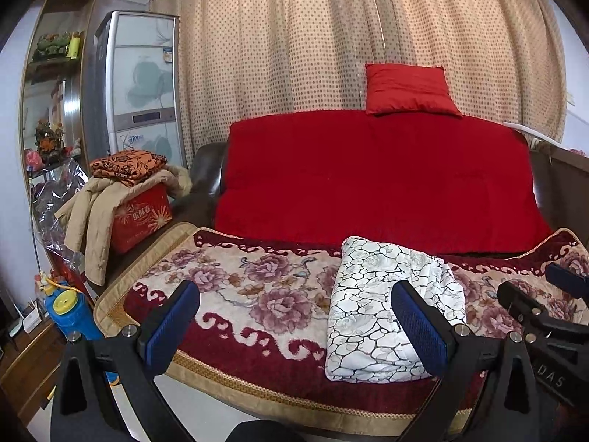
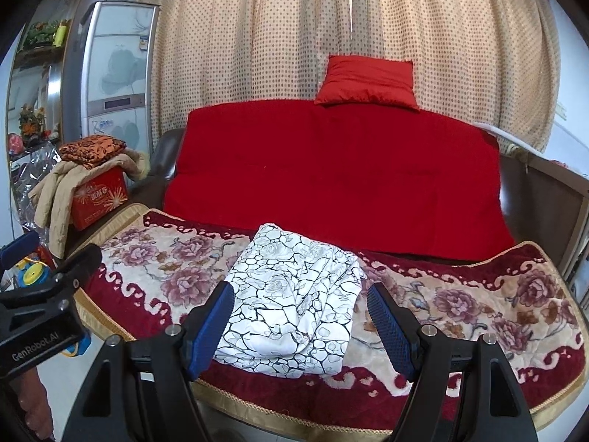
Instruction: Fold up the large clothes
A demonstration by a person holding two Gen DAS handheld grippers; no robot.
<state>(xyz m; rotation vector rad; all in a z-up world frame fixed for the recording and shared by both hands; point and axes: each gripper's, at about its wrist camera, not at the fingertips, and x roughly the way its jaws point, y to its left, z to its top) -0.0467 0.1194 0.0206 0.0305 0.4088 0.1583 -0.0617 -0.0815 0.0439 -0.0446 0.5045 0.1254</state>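
1. On the sofa seat, toward its front edge, lies the folded white garment with a black crackle-and-rose print (image 2: 291,313), a soft, puffy rectangular bundle resting on the plush floral seat cover with dark red scroll border and gold braid trim (image 2: 478,305).
2. The left gripper (image 1: 294,326) has its blue ribbed pads spread wide, holding nothing; the right gripper (image 2: 300,326) is likewise parted and empty, with the bundle seen between its fingers but untouched.
3. Bare seat cover stretches on both sides of the bundle, more toward the seat's left end. Behind it the red velvety throw (image 1: 375,180) covers the backrest, with a red satin square cushion (image 1: 410,90) on top, against the dotted beige curtain (image 1: 313,37).
4. The left wrist view shows more of the left side: a red printed carton (image 1: 143,217) draped with a beige quilted jacket (image 1: 92,217) and orange patterned cloth (image 1: 127,164), and a blue-and-yellow plastic toy (image 1: 64,307). The right view shows the seat's right end.
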